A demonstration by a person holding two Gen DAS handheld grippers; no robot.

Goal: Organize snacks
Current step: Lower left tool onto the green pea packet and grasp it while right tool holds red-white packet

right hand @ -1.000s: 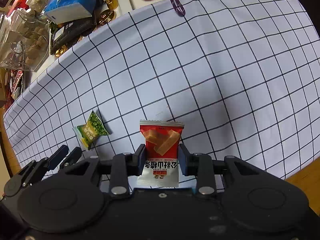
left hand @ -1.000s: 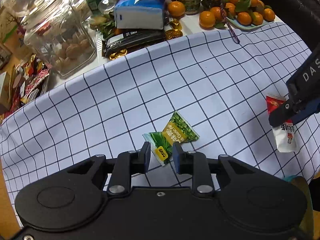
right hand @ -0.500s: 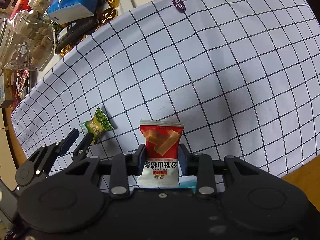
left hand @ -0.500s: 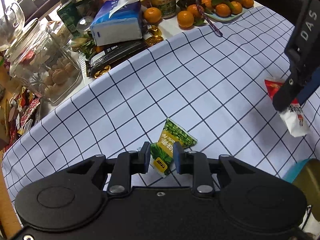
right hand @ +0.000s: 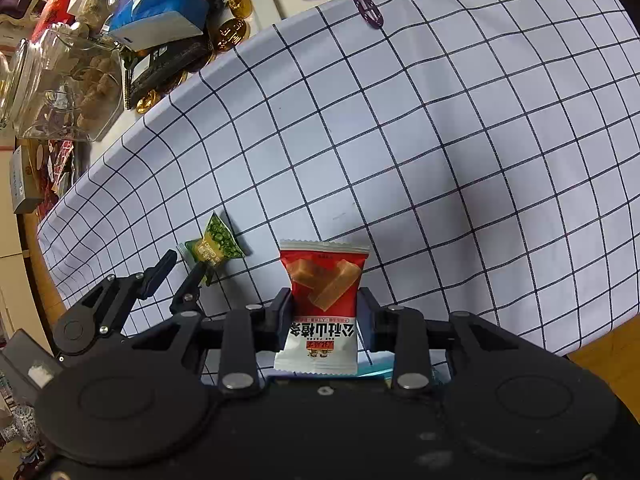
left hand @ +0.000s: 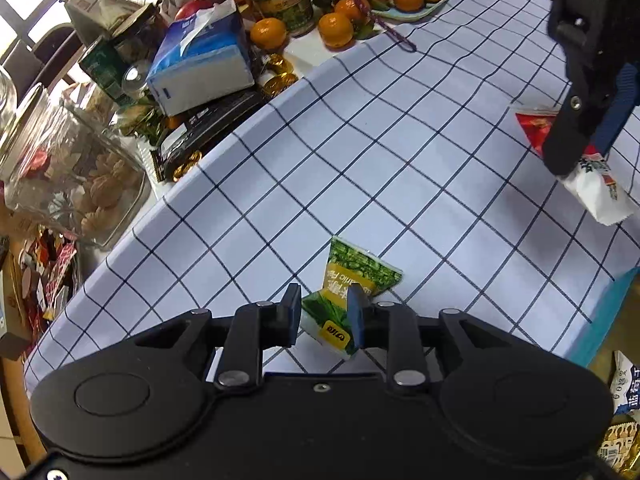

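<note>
Pea packet (left hand: 352, 286) between left gripper (left hand: 324, 312) fingers, right fingertip prob. touching; wafer packet (right hand: 322, 304) in right gripper (right hand: 325, 312), over checked cloth (right hand: 400, 140); jar (left hand: 68, 172) far left.
</note>
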